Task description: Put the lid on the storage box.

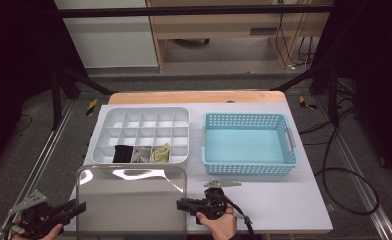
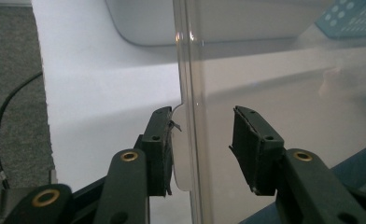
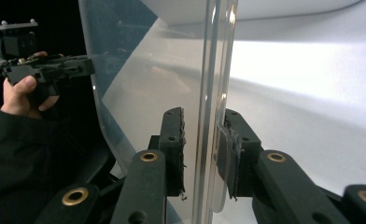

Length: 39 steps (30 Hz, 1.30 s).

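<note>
A: What is the person holding between the two grippers?

B: A clear plastic lid is being held up above the near edge of the white table, just in front of the white compartment tray. The left gripper is standing at the lid's left rim, the right gripper at its right rim.

A: How are the jaws standing?

B: In the left gripper view the left gripper is straddling the rim: one pad is lying against the lid's small tab, the other is standing clear of the sheet. In the right gripper view the right gripper is pinching the lid's edge between both pads.

A: What else is lying on the table?

B: A blue basket is sitting right of the tray, whose front row is holding folded cloths.
</note>
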{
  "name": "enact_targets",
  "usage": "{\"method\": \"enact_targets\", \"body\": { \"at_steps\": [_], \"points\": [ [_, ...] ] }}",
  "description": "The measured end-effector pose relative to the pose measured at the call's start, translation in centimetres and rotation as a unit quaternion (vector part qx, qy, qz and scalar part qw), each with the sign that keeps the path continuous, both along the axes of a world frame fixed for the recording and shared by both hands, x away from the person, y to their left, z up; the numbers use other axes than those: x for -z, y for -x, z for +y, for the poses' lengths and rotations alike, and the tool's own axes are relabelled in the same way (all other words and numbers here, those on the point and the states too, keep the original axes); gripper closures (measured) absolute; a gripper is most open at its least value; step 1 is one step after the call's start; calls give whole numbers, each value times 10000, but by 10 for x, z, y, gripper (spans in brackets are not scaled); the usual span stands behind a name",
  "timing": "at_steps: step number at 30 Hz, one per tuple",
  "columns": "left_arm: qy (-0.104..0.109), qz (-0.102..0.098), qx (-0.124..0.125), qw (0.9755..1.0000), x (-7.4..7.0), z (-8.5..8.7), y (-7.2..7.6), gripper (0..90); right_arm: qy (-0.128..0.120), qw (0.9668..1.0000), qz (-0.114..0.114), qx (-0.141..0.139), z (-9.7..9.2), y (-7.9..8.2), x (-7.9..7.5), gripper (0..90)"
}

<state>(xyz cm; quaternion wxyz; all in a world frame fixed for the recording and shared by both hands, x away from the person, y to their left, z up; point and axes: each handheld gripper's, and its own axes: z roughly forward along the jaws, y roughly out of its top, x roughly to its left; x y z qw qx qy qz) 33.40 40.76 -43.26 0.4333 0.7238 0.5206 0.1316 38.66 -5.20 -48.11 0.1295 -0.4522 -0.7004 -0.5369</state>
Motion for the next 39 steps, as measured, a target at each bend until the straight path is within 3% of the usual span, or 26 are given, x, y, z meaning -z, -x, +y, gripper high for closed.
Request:
{"method": "enact_targets", "body": {
  "at_steps": [7,16,28,39],
  "points": [
    [13,-199,-29,9998,-17,-7,2,607,-84,9998,-134,132,-7,-2,-10,706],
    [150,-372,10,9992,-32,-17,-4,630,-70,9981,-494,355,-16,-7,-29,679],
    [107,-568,-22,9983,-52,-31,-21,629,137,9914,-1092,711,-24,-20,-62,651],
    [67,-827,-25,9966,-74,-28,-34,628,93,9887,-1282,769,-21,-31,-83,648]
  ]
}}
